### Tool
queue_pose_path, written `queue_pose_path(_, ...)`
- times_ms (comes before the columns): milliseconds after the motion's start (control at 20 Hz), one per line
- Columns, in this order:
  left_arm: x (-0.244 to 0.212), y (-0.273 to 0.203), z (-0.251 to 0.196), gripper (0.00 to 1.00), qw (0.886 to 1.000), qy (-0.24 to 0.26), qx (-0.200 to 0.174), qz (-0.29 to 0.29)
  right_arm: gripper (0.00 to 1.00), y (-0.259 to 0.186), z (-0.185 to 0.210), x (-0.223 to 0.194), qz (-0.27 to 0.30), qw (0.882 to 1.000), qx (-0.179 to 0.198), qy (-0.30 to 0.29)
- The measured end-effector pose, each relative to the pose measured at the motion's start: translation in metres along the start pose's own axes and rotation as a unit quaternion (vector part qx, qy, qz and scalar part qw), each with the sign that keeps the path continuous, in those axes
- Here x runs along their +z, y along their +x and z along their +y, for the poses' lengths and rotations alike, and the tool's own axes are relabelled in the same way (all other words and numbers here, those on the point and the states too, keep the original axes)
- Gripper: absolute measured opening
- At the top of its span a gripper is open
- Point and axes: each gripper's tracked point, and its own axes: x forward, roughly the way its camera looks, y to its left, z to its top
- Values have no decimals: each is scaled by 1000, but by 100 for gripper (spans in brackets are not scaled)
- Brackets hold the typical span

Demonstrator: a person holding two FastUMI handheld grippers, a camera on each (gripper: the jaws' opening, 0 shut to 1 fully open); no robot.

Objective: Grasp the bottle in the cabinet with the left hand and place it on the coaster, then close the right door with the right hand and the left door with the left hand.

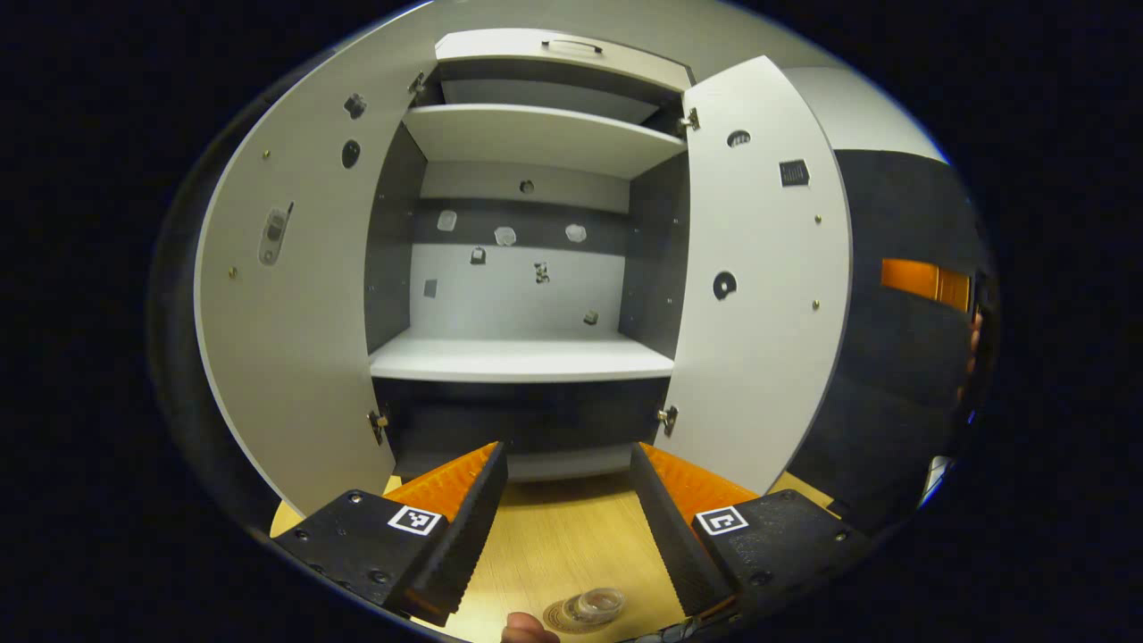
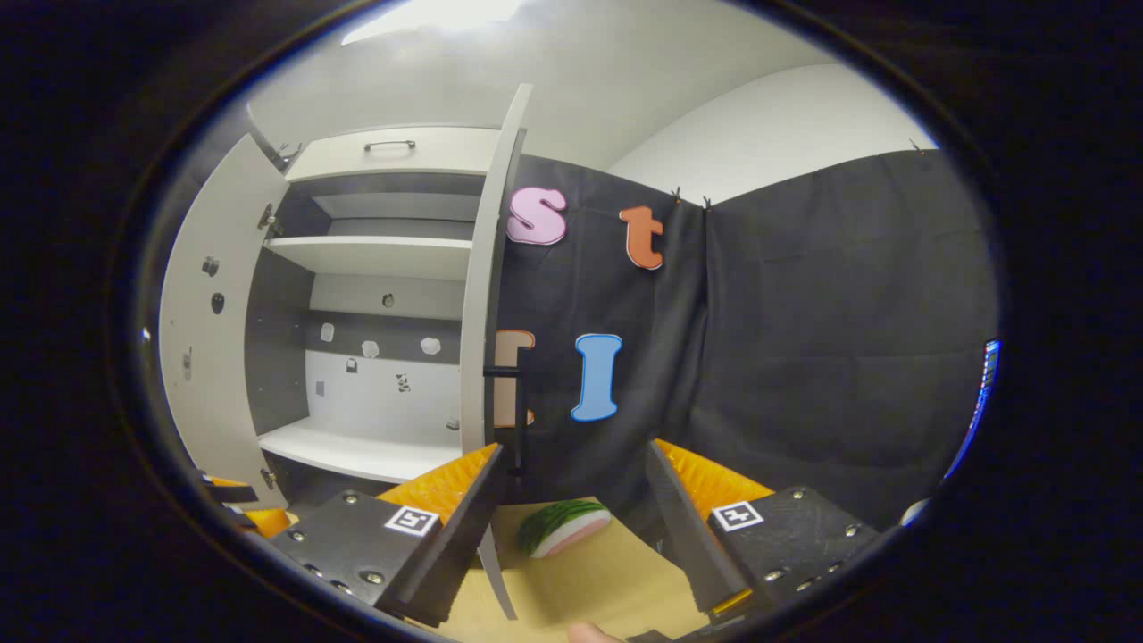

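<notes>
I've got both grippers' jaws apart, nothing between them; bottle [image 1: 599, 605] sits on the coaster [image 1: 564, 617] on the counter [image 1: 554, 536], cabinet [image 1: 522, 357] doors wide open.

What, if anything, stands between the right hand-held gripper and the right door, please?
Nothing visible does. The right door stands open just ahead of the right hand-held gripper; the melon slice lies low on the table.

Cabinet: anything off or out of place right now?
Both cabinet doors, the left door and the right door, stand wide open, and the shelves hold no bottle. A clear, bottle-like object sits on a round coaster on the wooden table. A watermelon slice lies on the table by the right door. Nothing is spilled or damaged.
</notes>
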Motion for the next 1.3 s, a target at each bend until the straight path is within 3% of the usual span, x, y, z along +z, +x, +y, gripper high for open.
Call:
queue_pose_path(150,34,-2,9,88,999,-5,21,-28,95,4,-1,1,-2,1000,0,4)
queue_pose_path(300,64,-2,16,95,998,-5,37,-46,96,10,0,1,-2,1000,3,7)
queue_pose_path(550,101,-15,28,95,995,-9,60,-73,94,23,5,5,-6,1000,16,9)
queue_pose_path(650,110,-21,34,95,994,-6,74,-80,94,30,9,5,-6,1000,24,15)
queue_pose_path(700,114,-23,38,90,993,-6,80,-86,94,33,10,4,-6,999,28,16)
queue_pose_path(750,117,-25,41,95,992,-7,85,-90,96,35,11,5,-6,999,31,16)
queue_pose_path(800,119,-28,44,91,991,-9,90,-94,93,37,12,5,-6,999,34,15)
queue_pose_path(900,121,-32,51,95,990,-8,102,-97,96,39,16,4,-2,999,41,16)
queue_pose_path(950,120,-34,55,91,989,-7,108,-98,95,40,19,3,2,999,43,18)
queue_pose_path(1000,121,-36,57,95,989,-7,113,-98,89,41,18,3,1,999,40,17)
queue_pose_path(1100,120,-39,63,95,988,-7,120,-97,92,41,19,5,-7,999,41,4)
queue_pose_path(1150,119,-39,64,95,988,-6,122,-96,87,40,21,6,-12,999,44,-3)
queue_pose_path(1200,119,-40,66,95,988,-5,124,-96,92,40,22,6,-13,999,48,-7)
queue_pose_path(1300,120,-40,69,91,987,-2,127,-96,92,39,27,6,-11,998,57,-2)
